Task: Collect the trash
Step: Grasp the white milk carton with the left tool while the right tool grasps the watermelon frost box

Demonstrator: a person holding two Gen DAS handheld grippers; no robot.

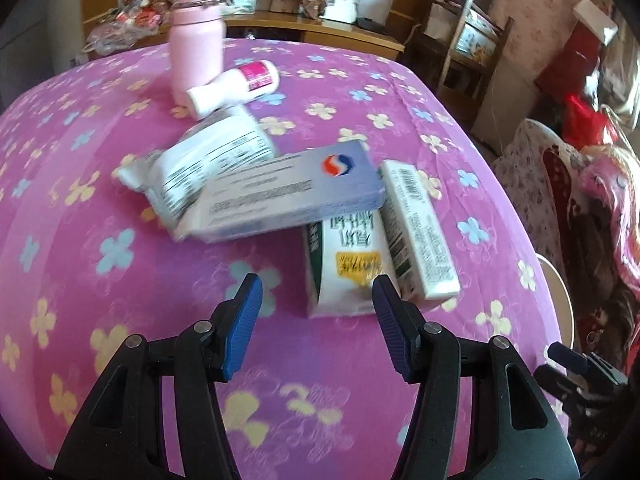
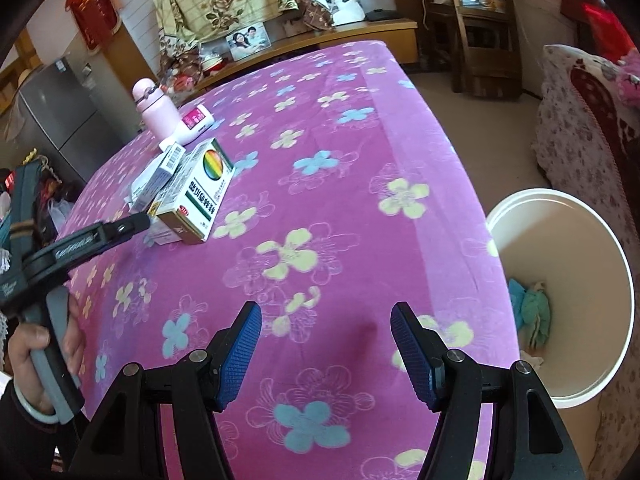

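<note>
A heap of trash lies on the pink flowered tablecloth (image 1: 120,320): a green and white carton (image 1: 352,272), a grey-blue box (image 1: 288,196) resting across it, a white wrapper (image 1: 200,164), and a white bottle with a pink label (image 1: 236,86). My left gripper (image 1: 318,322) is open and empty, just short of the carton. In the right wrist view the carton (image 2: 196,196) and the left gripper (image 2: 132,224) beside it show at the left. My right gripper (image 2: 326,354) is open and empty above the tablecloth.
A pink flask (image 1: 196,52) stands behind the heap. A white bin (image 2: 568,300) with green cloth-like scraps inside stands on the floor at the table's right edge. A cabinet, chairs and bedding surround the table.
</note>
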